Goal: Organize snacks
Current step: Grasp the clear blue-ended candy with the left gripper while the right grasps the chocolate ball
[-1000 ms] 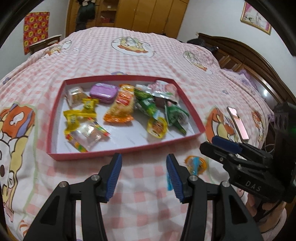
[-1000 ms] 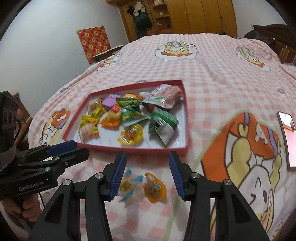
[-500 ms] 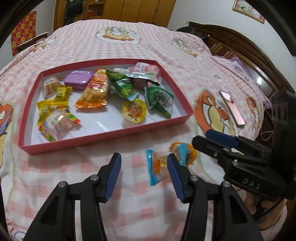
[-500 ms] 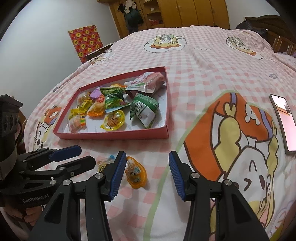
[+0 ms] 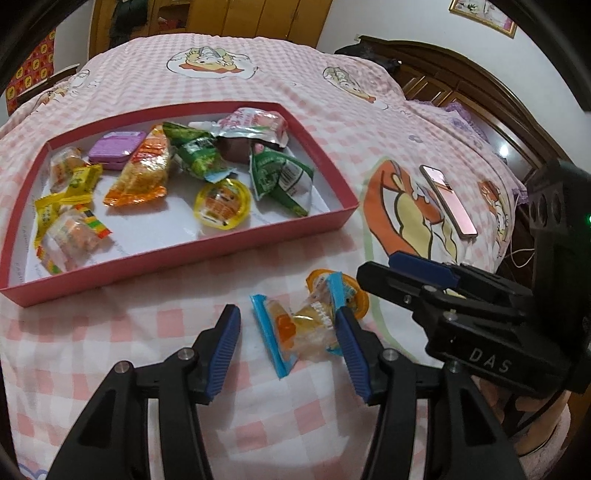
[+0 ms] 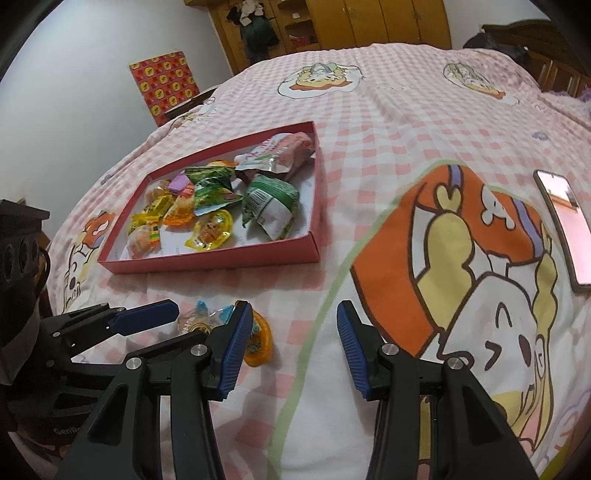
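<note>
A red tray (image 5: 177,254) holding several wrapped snacks lies on the pink checked bed; it also shows in the right wrist view (image 6: 221,258). A clear packet with blue ends (image 5: 295,328) lies on the bedspread in front of the tray, between the open fingers of my left gripper (image 5: 288,328). An orange jelly cup (image 5: 354,295) lies just behind the packet. In the right wrist view the packet (image 6: 201,317) and the cup (image 6: 258,341) sit left of my right gripper (image 6: 288,343), which is open and empty over bare bedspread.
A pink phone (image 5: 448,201) lies on the bed to the right, also in the right wrist view (image 6: 565,225). A dark wooden headboard (image 5: 461,85) bounds the right side. Wardrobes (image 6: 369,22) stand at the far end.
My left gripper has moved forward and right so the blue-ended packet now sits between its fingers. My right gripper has drifted right, leaving the jelly cup at its left finger.
</note>
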`<state>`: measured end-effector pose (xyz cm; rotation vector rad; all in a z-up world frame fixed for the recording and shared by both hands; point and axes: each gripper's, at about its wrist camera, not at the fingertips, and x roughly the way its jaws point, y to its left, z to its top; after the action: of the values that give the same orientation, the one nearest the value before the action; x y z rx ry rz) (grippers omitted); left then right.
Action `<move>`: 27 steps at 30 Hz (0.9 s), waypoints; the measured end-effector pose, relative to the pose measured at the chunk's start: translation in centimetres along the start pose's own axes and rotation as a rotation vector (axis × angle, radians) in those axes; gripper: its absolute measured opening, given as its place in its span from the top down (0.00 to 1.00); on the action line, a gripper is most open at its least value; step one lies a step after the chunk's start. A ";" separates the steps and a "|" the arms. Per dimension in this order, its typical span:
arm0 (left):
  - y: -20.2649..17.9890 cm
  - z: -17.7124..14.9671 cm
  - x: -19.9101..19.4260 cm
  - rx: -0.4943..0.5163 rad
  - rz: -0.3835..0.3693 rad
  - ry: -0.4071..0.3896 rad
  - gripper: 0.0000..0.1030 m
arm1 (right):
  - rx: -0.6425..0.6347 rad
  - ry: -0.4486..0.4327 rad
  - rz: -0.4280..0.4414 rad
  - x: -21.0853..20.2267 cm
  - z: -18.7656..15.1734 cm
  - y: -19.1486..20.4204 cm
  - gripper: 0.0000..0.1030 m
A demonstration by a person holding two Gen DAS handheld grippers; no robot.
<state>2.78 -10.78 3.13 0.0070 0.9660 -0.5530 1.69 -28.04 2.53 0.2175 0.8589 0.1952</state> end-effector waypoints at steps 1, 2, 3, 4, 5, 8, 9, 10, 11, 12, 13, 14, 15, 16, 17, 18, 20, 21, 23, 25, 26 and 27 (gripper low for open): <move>0.0 0.0 0.2 -0.005 -0.007 0.001 0.46 | 0.005 0.000 -0.002 0.0 -0.1 -0.2 0.53; -0.1 0.0 0.4 -0.009 -0.013 0.003 0.47 | 0.009 0.001 -0.004 0.0 -0.1 -0.3 0.53; -0.2 0.0 0.6 -0.013 -0.021 0.007 0.49 | 0.013 0.001 -0.005 0.1 -0.1 -0.4 0.53; -0.2 0.0 0.7 -0.016 -0.031 0.008 0.50 | 0.020 0.003 -0.009 0.1 -0.2 -0.6 0.53; -0.3 0.0 0.9 -0.016 -0.044 0.009 0.55 | 0.028 0.006 -0.009 0.3 -0.2 -0.8 0.53; -0.7 -0.1 1.0 -0.008 -0.051 0.005 0.60 | 0.045 0.013 0.001 0.4 -0.2 -1.2 0.53; -0.7 -0.1 1.0 -0.004 -0.049 0.003 0.61 | 0.044 0.013 -0.002 0.4 -0.2 -1.2 0.53; -0.8 -0.1 1.1 -0.002 -0.049 0.001 0.62 | 0.044 0.013 0.002 0.4 -0.3 -1.2 0.53; -0.8 -0.1 1.0 -0.001 -0.048 0.000 0.62 | 0.045 0.013 0.005 0.4 -0.3 -1.2 0.53; -0.7 -0.1 0.9 0.000 -0.046 -0.001 0.62 | 0.045 0.013 0.009 0.4 -0.3 -1.1 0.53; -0.7 -0.1 0.8 0.002 -0.042 -0.003 0.63 | 0.043 0.013 0.012 0.4 -0.3 -1.1 0.53; -0.6 -0.1 0.6 0.004 -0.035 -0.006 0.63 | 0.040 0.013 0.015 0.4 -0.3 -0.9 0.53; -0.5 -0.1 0.4 0.003 -0.025 -0.009 0.63 | 0.037 0.013 0.018 0.3 -0.3 -0.8 0.53; -0.3 -0.1 0.2 0.000 -0.016 -0.011 0.63 | 0.033 0.012 0.021 0.3 -0.3 -0.7 0.53; 0.0 -0.1 0.1 -0.005 -0.005 -0.011 0.63 | 0.029 0.012 0.025 0.3 -0.3 -0.6 0.53; 0.3 -0.2 -0.2 -0.012 0.007 -0.011 0.63 | 0.026 0.012 0.029 0.2 -0.3 -0.5 0.53; 0.7 -0.1 -0.5 -0.021 0.020 -0.014 0.63 | 0.021 0.012 0.039 0.3 -0.3 -0.2 0.53; 1.0 -0.2 -0.8 -0.025 0.033 -0.020 0.63 | 0.019 0.012 0.043 0.3 -0.4 -0.1 0.53; 1.6 -0.2 -1.3 -0.030 0.066 -0.032 0.63 | 0.011 0.016 0.050 0.4 -0.4 0.3 0.53; 2.0 -0.3 -1.6 -0.034 0.090 -0.036 0.63 | 0.004 0.021 0.057 0.6 -0.4 0.7 0.53; 2.3 -0.3 -1.7 -0.039 0.102 -0.037 0.63 | 0.002 0.021 0.061 0.6 -0.4 0.8 0.53; 2.6 -0.3 -1.8 -0.046 0.109 -0.037 0.63 | 0.000 0.020 0.065 0.6 -0.5 0.9 0.53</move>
<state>2.91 -7.62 3.72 0.0081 0.9366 -0.4286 1.67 -26.94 2.03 0.2437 0.8726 0.2580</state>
